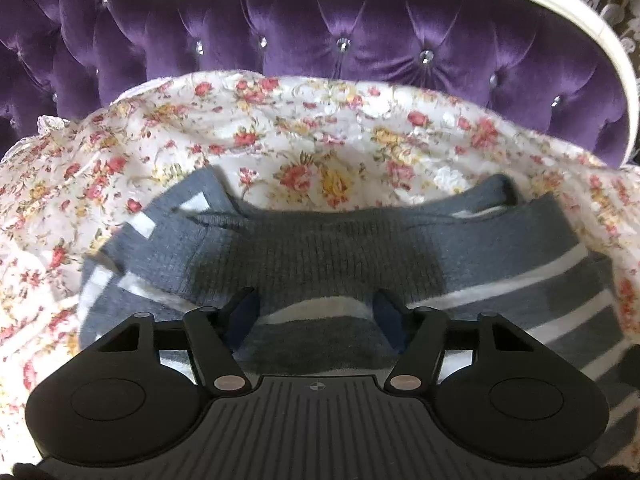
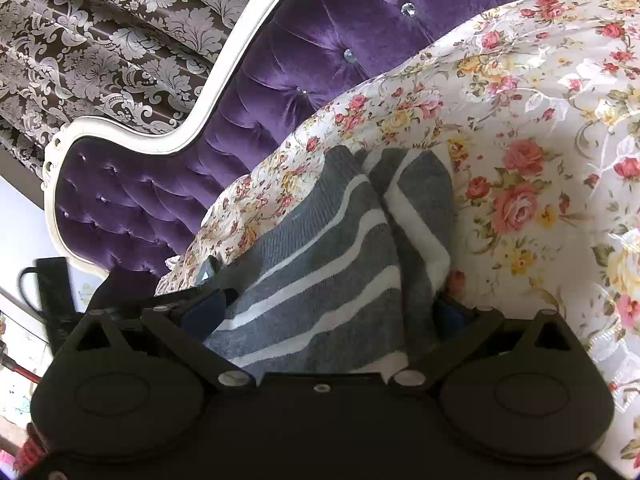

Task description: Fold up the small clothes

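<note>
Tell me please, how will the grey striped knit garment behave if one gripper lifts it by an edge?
The grey striped knit garment will probably sag and drape, since it already lies in soft folds on the floral bedcover. It looks light for its size, being small and thin. The ribbed knit seems unlikely to slip between the pads, though a loose layer may fall open.

- Soft, even indoor light; sheen glints on the purple velvet headboard [image 1: 360, 52].
- Striped grey sweater [image 1: 320, 248] looks motion-blurred in the left view.
- Fisheye bending curves the edges.
</note>
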{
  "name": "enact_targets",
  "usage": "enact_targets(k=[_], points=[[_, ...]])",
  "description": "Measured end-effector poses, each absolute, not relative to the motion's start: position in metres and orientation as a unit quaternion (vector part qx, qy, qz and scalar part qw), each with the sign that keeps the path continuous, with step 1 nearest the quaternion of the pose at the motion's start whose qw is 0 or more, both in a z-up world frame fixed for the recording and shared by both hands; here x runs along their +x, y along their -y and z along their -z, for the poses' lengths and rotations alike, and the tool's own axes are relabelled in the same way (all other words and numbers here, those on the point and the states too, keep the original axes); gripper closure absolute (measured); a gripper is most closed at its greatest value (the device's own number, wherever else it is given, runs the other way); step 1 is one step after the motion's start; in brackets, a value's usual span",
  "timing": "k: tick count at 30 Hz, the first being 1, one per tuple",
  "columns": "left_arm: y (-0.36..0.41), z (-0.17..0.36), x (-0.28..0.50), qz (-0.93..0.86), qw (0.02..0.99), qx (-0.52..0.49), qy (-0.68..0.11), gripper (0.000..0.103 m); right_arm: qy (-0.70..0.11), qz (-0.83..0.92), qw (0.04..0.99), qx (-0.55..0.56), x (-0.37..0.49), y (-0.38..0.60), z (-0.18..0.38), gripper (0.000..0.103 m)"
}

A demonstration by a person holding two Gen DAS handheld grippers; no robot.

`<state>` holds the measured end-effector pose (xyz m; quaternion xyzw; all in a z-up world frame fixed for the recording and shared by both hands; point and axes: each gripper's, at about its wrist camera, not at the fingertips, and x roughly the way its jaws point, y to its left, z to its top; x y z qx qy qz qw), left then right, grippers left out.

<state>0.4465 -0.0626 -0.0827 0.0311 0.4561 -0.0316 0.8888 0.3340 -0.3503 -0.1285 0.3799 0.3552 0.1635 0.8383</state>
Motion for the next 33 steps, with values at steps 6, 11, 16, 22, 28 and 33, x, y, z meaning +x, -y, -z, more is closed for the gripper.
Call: enact_targets(k=[6, 11, 16, 22, 28, 33], points=[[0.069, 0.086, 0.446, 0.029, 0.893, 0.053, -0.446, 0.041, -0.358, -0.162, 0.836, 0.383, 0.334, 0.351, 0.129, 0.000], [0.058, 0.065, 0.432, 0.036, 0.897, 0.013, -0.441, 0.054, -0.358, -0.167, 0.836, 0.381, 0.333, 0.351, 0.129, 0.000], [0.064, 0.055, 0.397, 0.071, 0.896, 0.022, -0.438, 0.054, -0.359, -0.166, 0.837, 0.379, 0.333, 0.350, 0.128, 0.000], [0.072, 0.077, 0.390, 0.070, 0.888, 0.056, -0.451, 0.052, -0.359, -0.166, 0.836, 0.380, 0.332, 0.350, 0.128, 0.000], [0.081, 0.083, 0.385, 0.054, 0.893, 0.083, -0.439, 0.049, -0.359, -0.168, 0.834, 0.384, 0.332, 0.352, 0.129, 0.000], [0.080, 0.083, 0.388, 0.046, 0.890, 0.074, -0.447, 0.049, -0.355, -0.172, 0.834, 0.386, 0.330, 0.353, 0.130, 0.000]])
